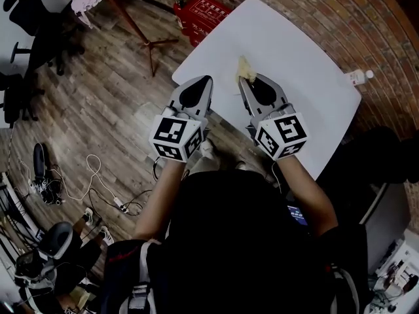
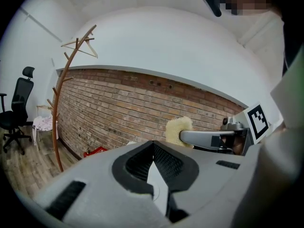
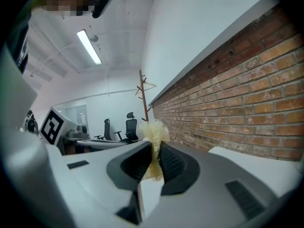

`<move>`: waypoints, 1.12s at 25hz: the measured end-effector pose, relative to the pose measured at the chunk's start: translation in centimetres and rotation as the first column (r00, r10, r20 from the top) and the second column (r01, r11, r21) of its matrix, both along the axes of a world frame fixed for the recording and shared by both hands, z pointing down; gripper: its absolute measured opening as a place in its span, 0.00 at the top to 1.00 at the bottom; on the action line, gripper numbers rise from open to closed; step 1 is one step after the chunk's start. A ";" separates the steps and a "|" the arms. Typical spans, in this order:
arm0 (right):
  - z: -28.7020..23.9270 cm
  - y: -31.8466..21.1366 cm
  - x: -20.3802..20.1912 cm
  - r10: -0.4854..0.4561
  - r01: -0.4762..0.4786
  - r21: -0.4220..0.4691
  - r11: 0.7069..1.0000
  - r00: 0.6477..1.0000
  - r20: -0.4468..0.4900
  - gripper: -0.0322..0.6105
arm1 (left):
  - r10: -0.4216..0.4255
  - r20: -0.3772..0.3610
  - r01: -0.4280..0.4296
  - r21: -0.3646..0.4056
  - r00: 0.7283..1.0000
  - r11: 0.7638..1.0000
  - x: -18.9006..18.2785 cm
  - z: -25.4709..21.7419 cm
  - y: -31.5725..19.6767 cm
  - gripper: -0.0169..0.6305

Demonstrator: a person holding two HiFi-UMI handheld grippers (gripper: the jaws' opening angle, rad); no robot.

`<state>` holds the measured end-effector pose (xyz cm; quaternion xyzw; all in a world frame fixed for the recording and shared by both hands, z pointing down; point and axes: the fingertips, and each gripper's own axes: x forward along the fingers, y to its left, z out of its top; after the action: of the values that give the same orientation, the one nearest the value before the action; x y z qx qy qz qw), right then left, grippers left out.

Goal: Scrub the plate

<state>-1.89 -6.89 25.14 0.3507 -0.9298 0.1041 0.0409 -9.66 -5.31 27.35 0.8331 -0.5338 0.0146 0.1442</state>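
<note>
1. Jaws of the left gripper (image 2: pixel 153 163) are pressed together, and nothing is held between them.
2. Jaws of the right gripper (image 3: pixel 153 161) are pinching a yellow sponge (image 3: pixel 153 133). The fluffy top of the sponge stands out above the jaws.
3. In the head view both grippers point away from the person, side by side but apart. The left gripper (image 1: pixel 207 79) and the right gripper (image 1: pixel 244 79) have their tips over the near edge of the white table (image 1: pixel 294 57), closer to its left corner.
4. The sponge (image 1: pixel 245 68) sticks out from the right gripper's tip, above the table just inside the near edge. Whether it touches the surface, I cannot tell.
5. In the left gripper view the right gripper (image 2: pixel 184 137) comes in from the right side, with the sponge (image 2: pixel 178 128) at its end.
6. A plate I cannot make out in any view on the white table.
7. A small white bottle (image 1: pixel 359 76) lies at the far right corner of the table.
8. On the wooden floor (image 1: pixel 111 97), beyond the left corner of the table, there are a red box (image 1: pixel 203 12) and a wooden coat stand (image 2: pixel 57 118).
9. A brick wall (image 2: pixel 142 103) runs along the far side of the table, and a black office chair (image 2: pixel 16 109) stands farther left.
</note>
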 end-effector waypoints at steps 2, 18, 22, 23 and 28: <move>0.3 -0.9 -0.3 0.021 -0.021 -0.009 1.000 1.000 -0.005 0.87 | 0.018 -0.001 -0.018 -0.009 1.000 1.000 -0.5 0.4 -1.0 0.95; 3.6 -1.4 -0.5 0.131 -0.134 -0.052 0.990 0.990 -0.052 0.87 | 0.136 -0.031 -0.138 -0.072 0.990 0.988 -1.5 3.8 -2.0 0.95; 4.3 -1.7 0.3 0.155 -0.159 -0.065 0.985 0.986 -0.067 0.87 | 0.163 -0.037 -0.166 -0.107 0.986 0.980 -0.7 5.0 -2.0 0.95; 4.5 -1.9 0.6 0.159 -0.164 -0.068 0.984 0.985 -0.069 0.87 | 0.164 -0.036 -0.167 -0.114 0.986 0.979 -0.5 5.3 -2.0 0.95; 6.3 -2.3 1.4 0.159 -0.166 -0.092 0.982 0.984 -0.082 0.87 | 0.170 -0.042 -0.174 -0.145 0.985 0.974 0.1 7.3 -2.3 0.95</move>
<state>-0.53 -9.15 31.44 0.4268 -0.8895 0.1397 0.0841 -9.60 -7.59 34.65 0.8633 -0.4550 0.0542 0.2116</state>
